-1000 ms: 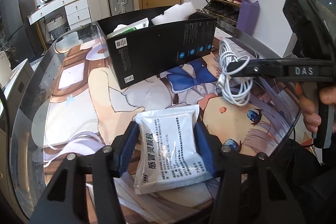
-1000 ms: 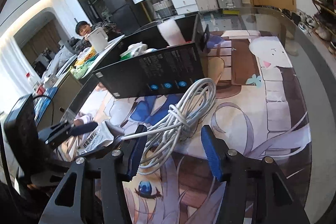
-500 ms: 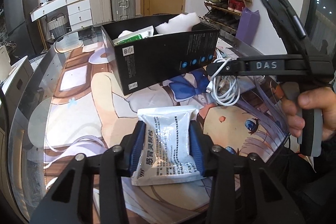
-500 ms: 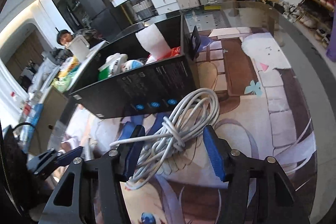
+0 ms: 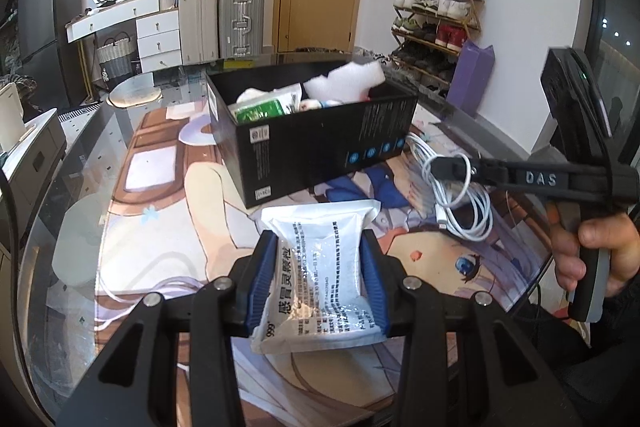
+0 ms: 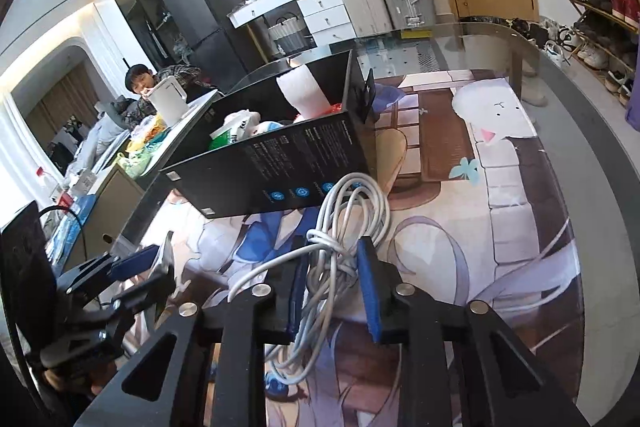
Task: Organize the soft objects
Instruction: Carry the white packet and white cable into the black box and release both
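My left gripper (image 5: 318,247) is shut on a white medicine packet (image 5: 320,267) with black print, its blue pads pressing both sides. Beyond it stands an open black box (image 5: 320,143) that holds foam, a green-labelled pack and other soft items. To the right, my right gripper (image 5: 452,167) grips a coiled white cable (image 5: 464,199). In the right wrist view the right gripper (image 6: 332,267) is closing tight on the cable (image 6: 352,211), pads squeezing the bundle beside the black box (image 6: 280,167). The left gripper (image 6: 132,263) shows at lower left.
A printed cartoon mat (image 5: 160,211) covers the round glass table (image 6: 592,115). A hand (image 5: 600,251) holds the right gripper's handle. Suitcases (image 5: 240,19), white drawers and a shoe rack (image 5: 436,11) line the walls. A person (image 6: 140,83) sits beyond the table at far left.
The left pads closed in onto the packet. The right jaws went from wide around the cable to pinching it. Both cameras tilted so the box's inside shows more.
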The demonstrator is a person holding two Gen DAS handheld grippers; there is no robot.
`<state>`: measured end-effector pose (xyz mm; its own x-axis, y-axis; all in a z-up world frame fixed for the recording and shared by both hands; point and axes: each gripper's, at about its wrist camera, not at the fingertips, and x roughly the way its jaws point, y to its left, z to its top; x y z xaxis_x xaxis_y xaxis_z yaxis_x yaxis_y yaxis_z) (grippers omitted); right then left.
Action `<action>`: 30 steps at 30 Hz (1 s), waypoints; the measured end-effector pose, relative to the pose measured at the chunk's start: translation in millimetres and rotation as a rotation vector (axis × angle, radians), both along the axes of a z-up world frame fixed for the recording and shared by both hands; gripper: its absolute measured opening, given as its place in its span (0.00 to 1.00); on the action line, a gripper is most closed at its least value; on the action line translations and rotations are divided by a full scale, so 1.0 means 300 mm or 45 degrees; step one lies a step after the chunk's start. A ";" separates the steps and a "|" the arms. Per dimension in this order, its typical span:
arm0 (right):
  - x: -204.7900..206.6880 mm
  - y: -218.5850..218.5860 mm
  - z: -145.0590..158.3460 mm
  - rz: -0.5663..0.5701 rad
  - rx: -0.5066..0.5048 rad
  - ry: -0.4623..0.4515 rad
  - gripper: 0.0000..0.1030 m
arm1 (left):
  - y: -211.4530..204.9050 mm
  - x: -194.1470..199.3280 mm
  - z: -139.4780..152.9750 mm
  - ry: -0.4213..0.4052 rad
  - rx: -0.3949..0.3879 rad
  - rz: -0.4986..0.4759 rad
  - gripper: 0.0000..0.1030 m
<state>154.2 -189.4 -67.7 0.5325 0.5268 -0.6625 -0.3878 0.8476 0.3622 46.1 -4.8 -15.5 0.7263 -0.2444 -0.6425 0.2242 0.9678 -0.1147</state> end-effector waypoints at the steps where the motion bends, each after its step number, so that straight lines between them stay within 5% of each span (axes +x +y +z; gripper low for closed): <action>1: -0.005 -0.002 0.003 -0.003 -0.010 -0.010 0.24 | 0.003 0.001 0.005 -0.005 -0.004 0.004 0.39; 30: -0.018 0.061 0.335 0.147 0.027 -0.367 0.24 | 0.090 0.165 0.206 -0.232 -0.103 0.174 0.40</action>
